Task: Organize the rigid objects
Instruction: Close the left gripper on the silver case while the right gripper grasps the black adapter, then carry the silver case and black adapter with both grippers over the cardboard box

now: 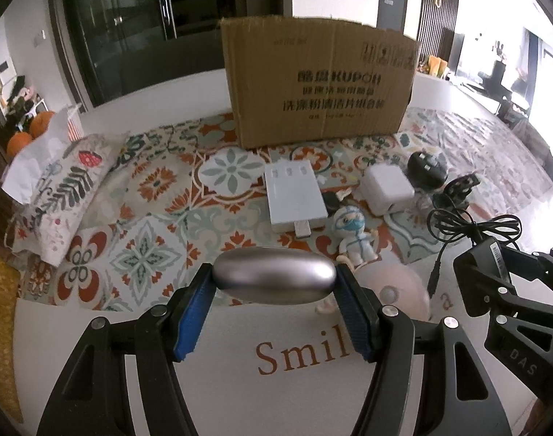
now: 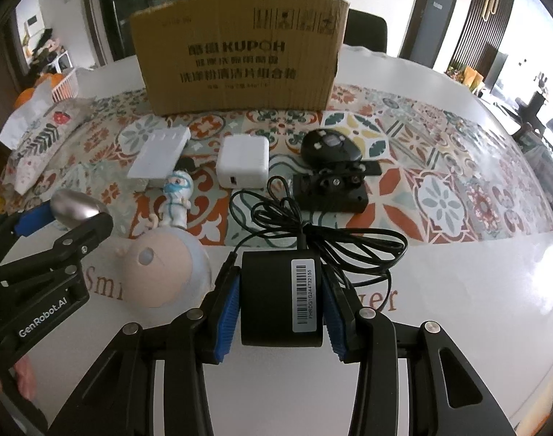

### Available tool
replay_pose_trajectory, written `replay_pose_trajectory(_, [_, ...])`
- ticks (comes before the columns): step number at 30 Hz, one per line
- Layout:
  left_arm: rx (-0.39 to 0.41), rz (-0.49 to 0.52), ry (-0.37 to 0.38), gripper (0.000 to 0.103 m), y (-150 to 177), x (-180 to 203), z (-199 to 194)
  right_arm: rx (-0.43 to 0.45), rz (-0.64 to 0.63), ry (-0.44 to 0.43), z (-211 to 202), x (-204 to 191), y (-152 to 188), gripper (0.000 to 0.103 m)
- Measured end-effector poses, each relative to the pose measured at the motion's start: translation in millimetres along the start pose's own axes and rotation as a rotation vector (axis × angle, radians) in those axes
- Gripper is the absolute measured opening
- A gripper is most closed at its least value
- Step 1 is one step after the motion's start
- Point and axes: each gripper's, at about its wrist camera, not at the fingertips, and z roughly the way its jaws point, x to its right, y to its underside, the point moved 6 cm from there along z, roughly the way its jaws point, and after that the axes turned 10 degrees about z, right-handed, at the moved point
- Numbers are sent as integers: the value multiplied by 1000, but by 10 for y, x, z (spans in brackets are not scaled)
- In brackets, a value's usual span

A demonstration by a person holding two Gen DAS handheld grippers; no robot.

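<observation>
Before the cardboard box (image 1: 320, 80), left gripper (image 1: 274, 283) clamps a silver oval case (image 1: 274, 278), right gripper (image 2: 280, 298) a black adapter (image 2: 280, 296). Lift both above the box rim; mind the adapter's dangling cable (image 2: 312, 225).

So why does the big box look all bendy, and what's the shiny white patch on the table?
Left wrist view: the fisheye lens bows the cardboard box and darkens the corners. Right wrist view: window light glares off the table at right, washing out the pattern there; the box print looks slightly soft.
</observation>
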Motion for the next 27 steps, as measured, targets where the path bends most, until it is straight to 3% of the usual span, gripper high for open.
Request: replay_pose_trajectory(27, [183,-51,-101,65,-670,-61,-917,282,-42,-127,-938,58,-742,43])
